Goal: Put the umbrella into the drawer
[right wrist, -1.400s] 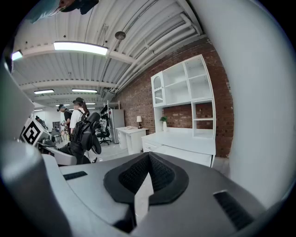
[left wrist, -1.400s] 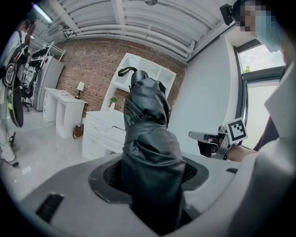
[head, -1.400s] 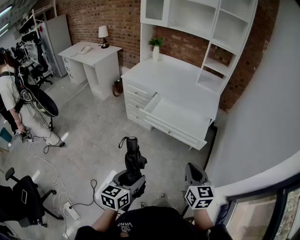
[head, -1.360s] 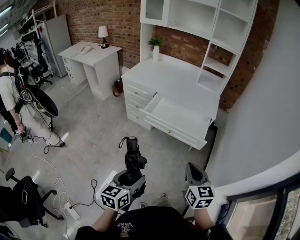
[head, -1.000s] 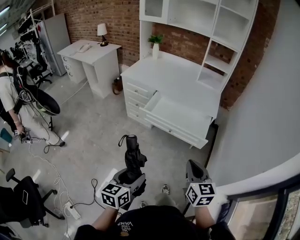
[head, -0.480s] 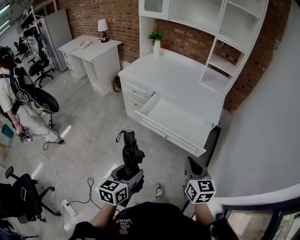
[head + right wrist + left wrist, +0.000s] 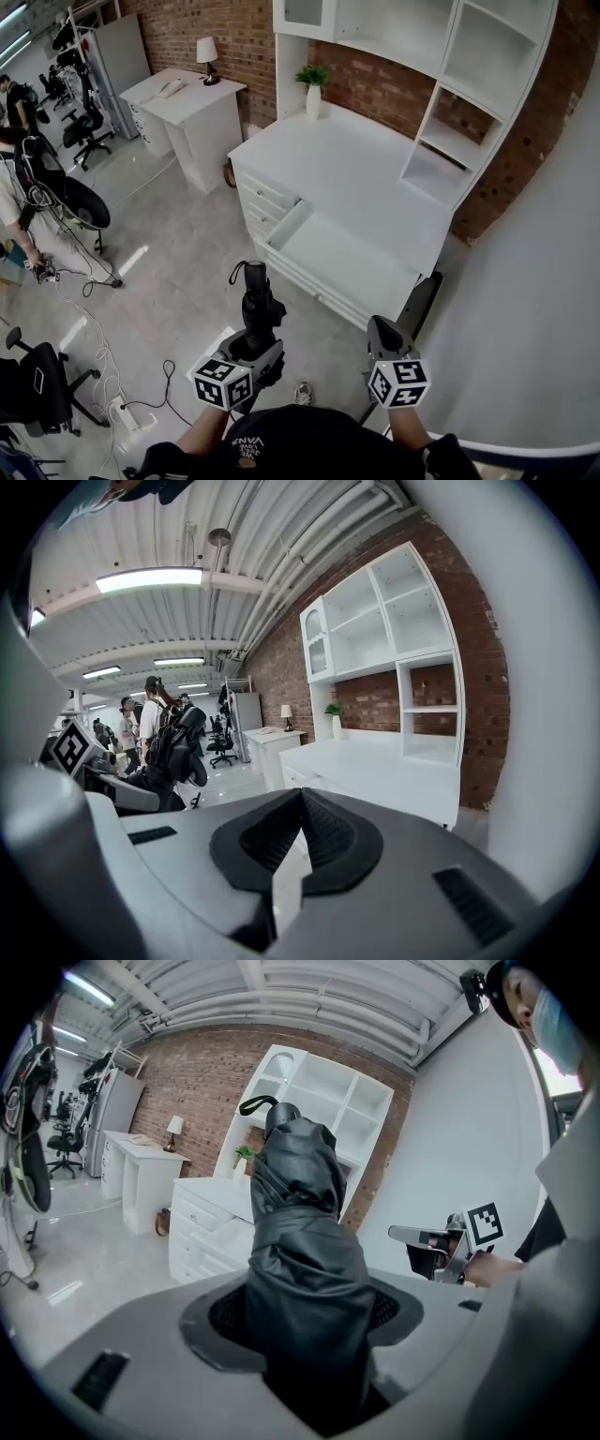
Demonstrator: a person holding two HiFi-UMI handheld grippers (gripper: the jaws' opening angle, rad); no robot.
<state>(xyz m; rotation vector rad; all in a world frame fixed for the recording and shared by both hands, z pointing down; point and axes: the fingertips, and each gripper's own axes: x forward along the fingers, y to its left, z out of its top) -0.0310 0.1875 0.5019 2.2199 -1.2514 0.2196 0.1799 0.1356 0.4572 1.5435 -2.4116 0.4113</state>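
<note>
Black compact umbrella (image 7: 255, 314), folded and wrapped tight, fabric creased and slightly glossy. Clamped near its lower end between the jaws of the left gripper (image 7: 253, 349); most of its length projecting beyond the jaws. Pointed away from the person, toward the desk (image 7: 347, 169). Thin black wrist loop (image 7: 237, 271) at the far tip. Carried above the grey floor, well apart from the drawer (image 7: 342, 258).

Drawer: white, wide and shallow, pulled far out from under the desk top, just right of a column of smaller shut drawers. Flat white bottom in full view; low front panel nearest the person.

Left gripper view: umbrella (image 7: 300, 1269) filling the gap between the pads, upright along the jaws.
</note>
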